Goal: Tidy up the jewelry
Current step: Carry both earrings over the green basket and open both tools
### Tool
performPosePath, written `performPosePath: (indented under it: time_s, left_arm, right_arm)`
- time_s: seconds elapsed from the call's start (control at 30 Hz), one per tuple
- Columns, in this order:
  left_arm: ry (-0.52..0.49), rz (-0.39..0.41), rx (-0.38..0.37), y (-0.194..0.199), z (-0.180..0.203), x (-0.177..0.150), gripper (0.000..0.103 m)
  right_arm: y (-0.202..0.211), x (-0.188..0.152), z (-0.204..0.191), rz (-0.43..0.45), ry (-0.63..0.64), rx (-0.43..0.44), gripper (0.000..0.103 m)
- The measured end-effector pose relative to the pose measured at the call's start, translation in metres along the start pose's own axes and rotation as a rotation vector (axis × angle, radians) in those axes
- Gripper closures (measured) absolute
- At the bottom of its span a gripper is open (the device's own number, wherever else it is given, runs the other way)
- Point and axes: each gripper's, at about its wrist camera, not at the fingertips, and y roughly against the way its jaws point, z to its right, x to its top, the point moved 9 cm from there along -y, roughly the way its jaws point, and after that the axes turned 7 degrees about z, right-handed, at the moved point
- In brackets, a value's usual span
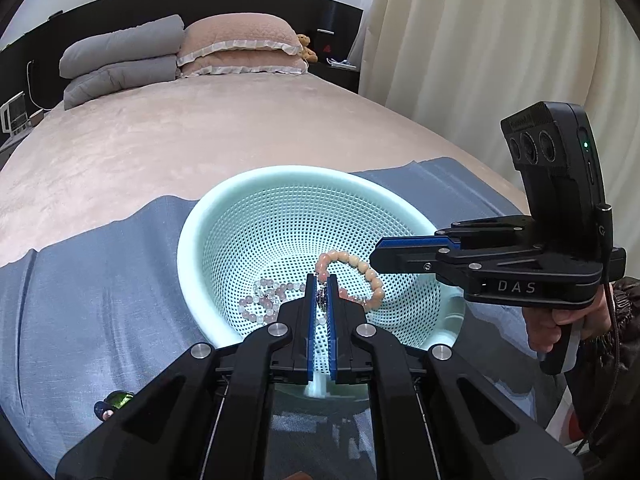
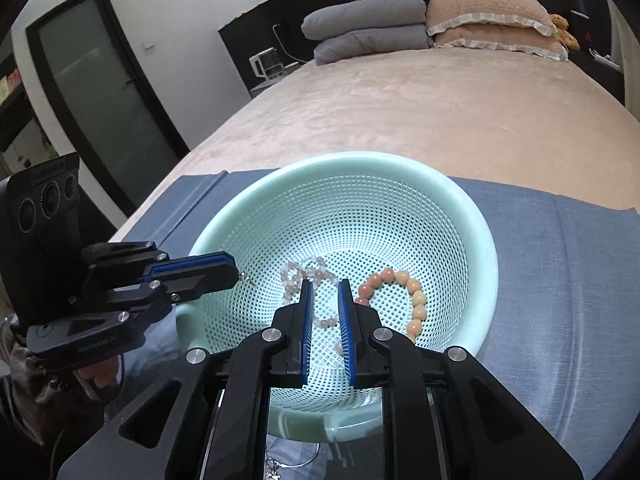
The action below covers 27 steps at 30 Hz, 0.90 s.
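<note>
A mint perforated basket (image 1: 224, 204) (image 2: 486, 236) stands on a blue cloth on the bed. Inside lie a peach bead bracelet (image 1: 370, 272) (image 2: 414, 294) and a pale pink and clear bead bracelet (image 1: 262, 300) (image 2: 298, 276). My left gripper (image 1: 321, 282) (image 2: 236, 270) is over the basket's near rim, shut on a small silver piece of jewelry (image 1: 321, 298) whose end pokes out in the right wrist view (image 2: 247, 278). My right gripper (image 2: 323, 286) (image 1: 374, 254) hangs over the basket, slightly open and empty.
Blue cloth (image 1: 100, 288) (image 2: 560, 272) covers the near part of the pink bed (image 1: 200, 120). A small green and dark object (image 1: 114, 400) lies on the cloth at left. A thin silver chain (image 2: 280, 462) lies under my right gripper. Pillows (image 1: 240, 44) sit at the headboard.
</note>
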Motion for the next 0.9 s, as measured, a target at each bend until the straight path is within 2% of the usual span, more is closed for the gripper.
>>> performPosePath:
  time_s: [0.2, 0.27, 0.3, 0.5, 0.57, 0.73, 0.8, 0.87, 0.9]
  left_arm:
    - [-0.003, -0.010, 0.000, -0.001, 0.003, -0.002, 0.095]
    - [0.005, -0.008, 0.008, 0.000, 0.002, 0.000, 0.083]
    - [0.016, -0.010, 0.009, 0.000, 0.002, 0.002, 0.081]
    - [0.017, -0.004, 0.014, 0.015, 0.008, 0.006, 0.078]
    - [0.002, 0.002, 0.011, 0.024, 0.015, 0.007, 0.072]
    - [-0.051, -0.002, 0.015, 0.047, 0.036, 0.002, 0.067]
    - [-0.070, -0.004, 0.017, 0.056, 0.044, -0.001, 0.062]
    - [-0.076, -0.004, 0.020, 0.067, 0.051, -0.005, 0.053]
    - [-0.079, -0.003, 0.025, 0.072, 0.054, -0.009, 0.051]
  right_arm:
    - [0.001, -0.002, -0.002, 0.010, 0.007, 0.006, 0.090]
    - [0.007, -0.002, -0.002, 0.015, 0.015, -0.001, 0.089]
    - [0.010, -0.002, -0.002, 0.016, 0.016, 0.000, 0.089]
    - [0.038, 0.001, -0.006, 0.043, 0.035, -0.015, 0.089]
    - [0.049, 0.001, -0.008, 0.052, 0.038, -0.018, 0.088]
    - [0.080, -0.008, -0.015, 0.068, 0.060, -0.035, 0.088]
    - [0.092, -0.014, -0.017, 0.071, 0.063, -0.039, 0.088]
    - [0.102, -0.023, -0.019, 0.073, 0.052, -0.035, 0.084]
    - [0.107, -0.028, -0.021, 0.074, 0.045, -0.025, 0.081]
